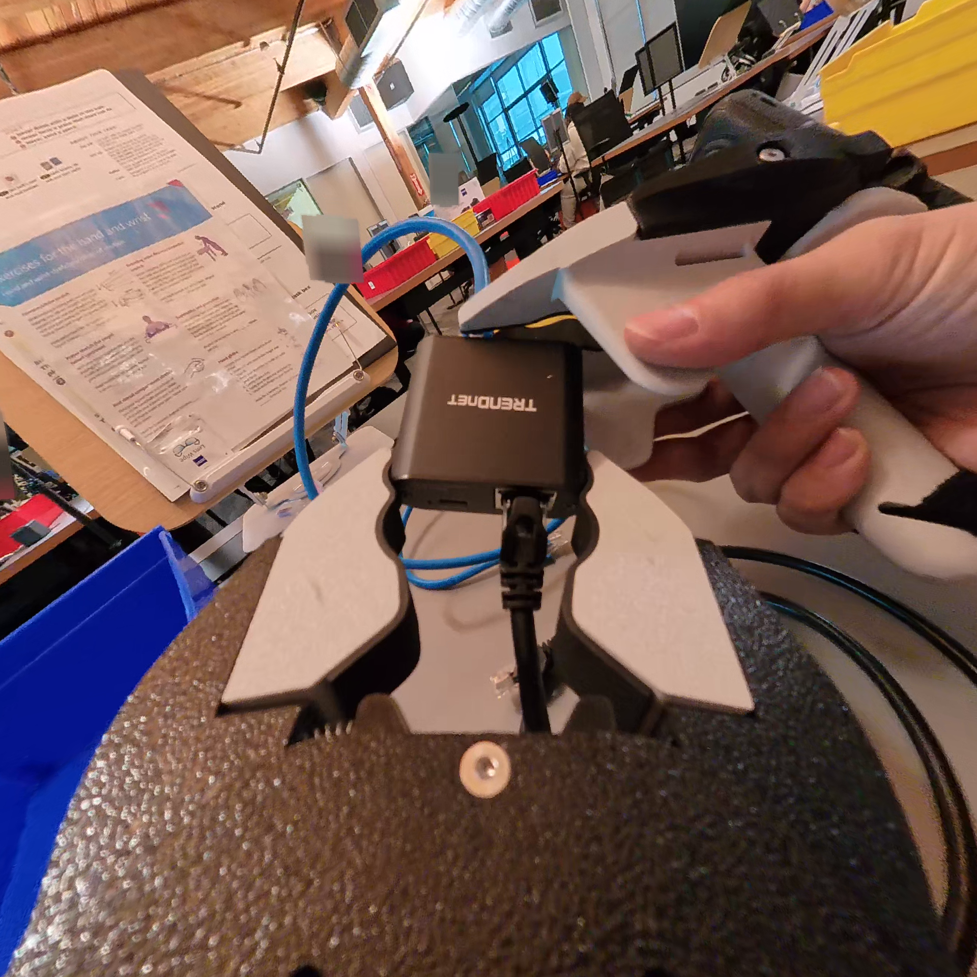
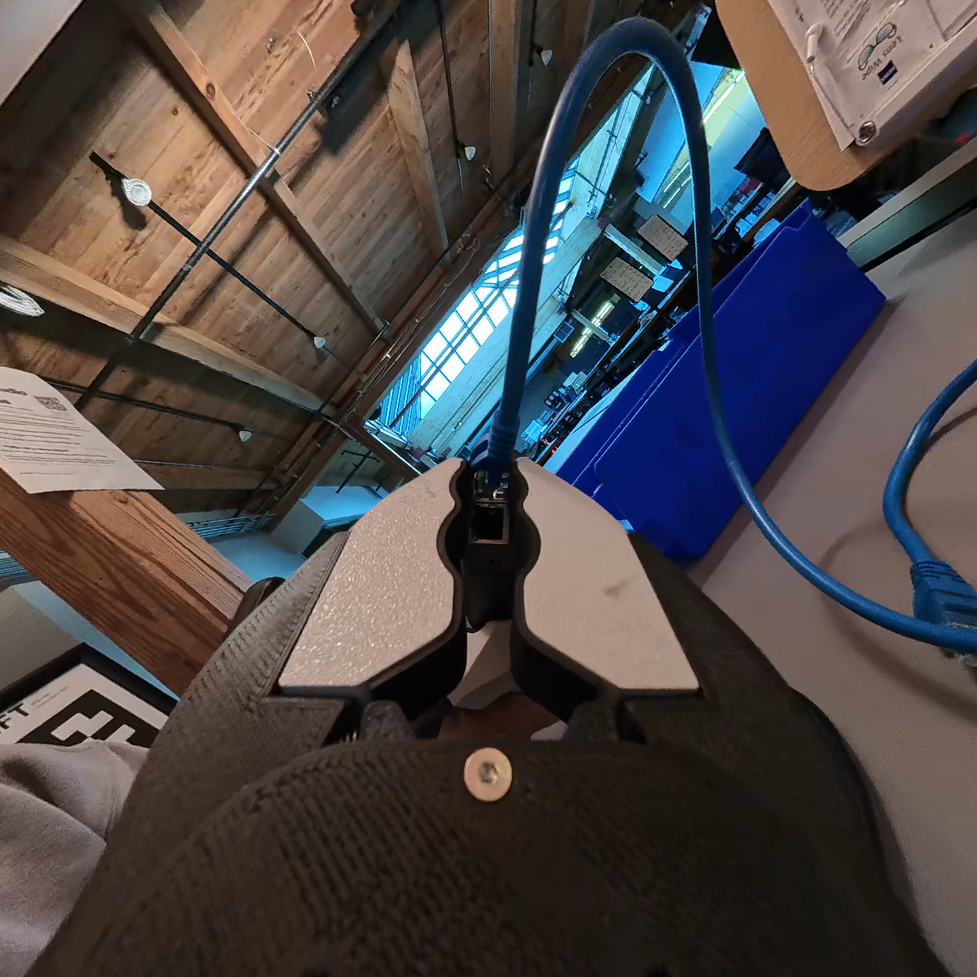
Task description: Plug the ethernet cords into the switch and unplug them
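The black switch (image 1: 489,412) is held up off the white table (image 1: 676,518). My left gripper (image 1: 489,476) has its grey fingers (image 1: 338,571) against the two sides of the switch's near end. A black ethernet cord (image 1: 521,571) is plugged into the near face and runs back between those fingers. My right gripper (image 2: 489,468), seen beyond the switch in the left wrist view (image 1: 534,312), is shut on the switch's (image 2: 489,571) flat faces. A blue ethernet cord (image 2: 534,211) is plugged into its far end and arches over, also in the left wrist view (image 1: 312,380).
A blue bin (image 1: 79,661) sits at the left, also in the right wrist view (image 2: 740,412). A tilted wooden board with a laminated sheet (image 1: 132,291) stands behind it. Another blue cord plug (image 2: 941,587) lies on the table. Black cable loops (image 1: 872,634) lie at the right. A hand (image 1: 819,343) holds the right gripper. Only a small space, under 4 cm, lies between the two pairs of fingers.
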The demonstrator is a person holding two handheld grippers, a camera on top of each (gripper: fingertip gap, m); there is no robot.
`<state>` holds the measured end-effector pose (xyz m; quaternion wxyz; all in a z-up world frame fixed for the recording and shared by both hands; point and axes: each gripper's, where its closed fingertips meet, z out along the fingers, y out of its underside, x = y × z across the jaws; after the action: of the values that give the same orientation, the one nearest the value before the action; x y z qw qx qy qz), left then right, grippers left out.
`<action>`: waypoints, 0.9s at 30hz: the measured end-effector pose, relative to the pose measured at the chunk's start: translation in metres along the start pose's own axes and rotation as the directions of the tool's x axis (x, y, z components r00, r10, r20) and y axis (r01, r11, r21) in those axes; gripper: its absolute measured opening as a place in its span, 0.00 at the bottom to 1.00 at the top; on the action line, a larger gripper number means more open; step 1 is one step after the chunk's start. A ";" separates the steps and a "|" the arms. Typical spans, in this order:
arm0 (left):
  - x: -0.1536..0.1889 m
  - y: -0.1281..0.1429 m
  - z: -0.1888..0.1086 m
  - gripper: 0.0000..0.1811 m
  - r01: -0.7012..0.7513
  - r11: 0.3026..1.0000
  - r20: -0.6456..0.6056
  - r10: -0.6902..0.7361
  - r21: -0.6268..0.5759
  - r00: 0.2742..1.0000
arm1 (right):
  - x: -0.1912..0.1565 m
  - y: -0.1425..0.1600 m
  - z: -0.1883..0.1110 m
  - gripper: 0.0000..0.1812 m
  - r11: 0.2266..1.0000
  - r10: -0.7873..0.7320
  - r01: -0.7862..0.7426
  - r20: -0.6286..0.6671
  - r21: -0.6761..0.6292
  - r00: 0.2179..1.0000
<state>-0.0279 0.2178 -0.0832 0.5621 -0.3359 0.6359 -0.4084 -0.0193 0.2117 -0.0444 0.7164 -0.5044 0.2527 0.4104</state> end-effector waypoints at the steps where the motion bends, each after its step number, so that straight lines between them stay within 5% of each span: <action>1: 0.000 0.000 0.000 0.34 0.001 1.000 0.001 -0.001 -0.001 1.000 | 0.001 0.000 0.000 0.07 1.000 0.013 -0.013 -0.002 0.005 1.000; 12: -0.003 0.003 0.000 0.34 0.000 1.000 0.022 0.001 -0.019 1.000 | 0.004 0.001 0.001 0.07 0.999 0.035 -0.036 -0.029 -0.009 0.999; 27: 0.001 -0.005 0.000 0.34 -0.009 0.999 0.033 0.008 0.032 0.999 | -0.004 0.002 -0.003 0.07 0.963 -0.264 0.262 -0.012 -0.066 0.965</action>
<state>-0.0279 0.2145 -0.0794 0.5796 -0.3308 0.6213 -0.4105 -0.0229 0.2076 -0.0442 0.7455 -0.5603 0.1777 0.3142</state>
